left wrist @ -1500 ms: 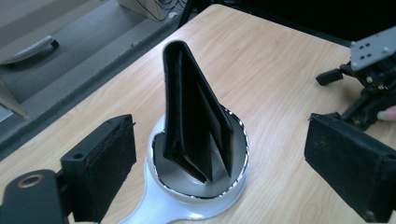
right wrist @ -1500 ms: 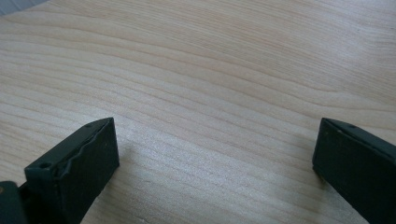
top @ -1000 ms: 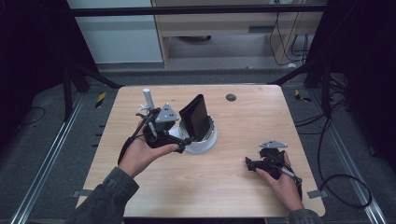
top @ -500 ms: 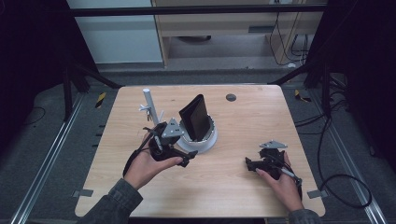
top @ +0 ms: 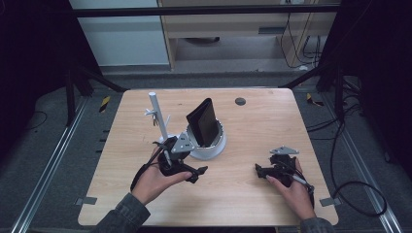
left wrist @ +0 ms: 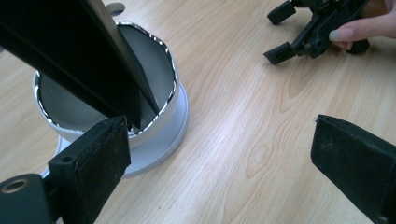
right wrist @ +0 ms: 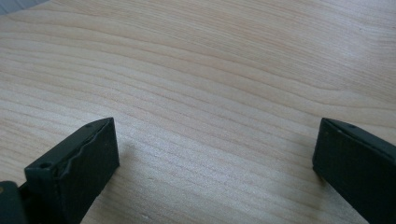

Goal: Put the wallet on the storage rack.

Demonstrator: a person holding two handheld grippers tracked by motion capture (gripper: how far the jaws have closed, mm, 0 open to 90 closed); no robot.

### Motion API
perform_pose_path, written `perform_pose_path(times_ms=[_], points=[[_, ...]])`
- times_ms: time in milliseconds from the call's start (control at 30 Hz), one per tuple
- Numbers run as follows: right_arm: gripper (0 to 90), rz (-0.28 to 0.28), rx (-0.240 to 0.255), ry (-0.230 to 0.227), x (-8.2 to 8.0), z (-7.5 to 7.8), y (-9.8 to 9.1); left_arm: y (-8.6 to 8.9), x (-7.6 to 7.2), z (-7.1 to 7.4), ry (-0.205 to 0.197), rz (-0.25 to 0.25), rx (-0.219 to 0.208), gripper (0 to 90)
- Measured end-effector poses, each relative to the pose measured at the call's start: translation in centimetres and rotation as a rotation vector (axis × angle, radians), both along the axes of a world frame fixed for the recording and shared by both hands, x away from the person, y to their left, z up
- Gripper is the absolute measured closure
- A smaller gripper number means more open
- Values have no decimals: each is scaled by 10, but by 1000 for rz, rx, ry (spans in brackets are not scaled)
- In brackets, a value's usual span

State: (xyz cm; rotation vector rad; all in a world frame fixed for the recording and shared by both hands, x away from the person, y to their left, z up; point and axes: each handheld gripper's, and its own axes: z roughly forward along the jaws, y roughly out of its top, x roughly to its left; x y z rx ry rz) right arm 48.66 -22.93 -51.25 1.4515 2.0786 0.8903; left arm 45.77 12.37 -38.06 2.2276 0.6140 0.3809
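Filling mid-frame in the high view, wooden counter, light grain, small dark round grommet near its upper edge. White round holder with chrome rim sits just left of centre; black flat wallet-like case stands tilted inside it, leaning on the rim. In the left gripper view the case fills upper left, its lower corner down inside the holder. White upright post with small clip-like bits stands left of the holder, near it, not touching.

Left hand-held gripper lower left of centre, held in person's hand, just below-left of the holder, jaws wide apart, nothing between them; left gripper view shows bare counter between the jaws, left jaw close in front of holder base, cannot tell if touching.

Right hand-held gripper lower right, resting on counter, well apart from holder, jaws apart and empty; right gripper view has plain wood between them.
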Motion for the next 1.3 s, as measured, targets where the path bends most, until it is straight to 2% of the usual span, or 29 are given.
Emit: perform_pose_path(times_ms=[467,567,667,1000,1300], points=[[7,1,-5,-2,0,0,0,13,-7,-40,65,9,-12,58],[7,1,-5,-2,0,0,0,19,-7,-54,83,22,1,60],[7,1,-5,-2,0,0,0,23,-7,-59,89,28,5,62],[7,1,-6,-2,-1,0,0,42,-7,-78,122,83,-4,64],[7,2,-6,-2,-1,0,0,67,-3,-89,132,154,-14,71]])
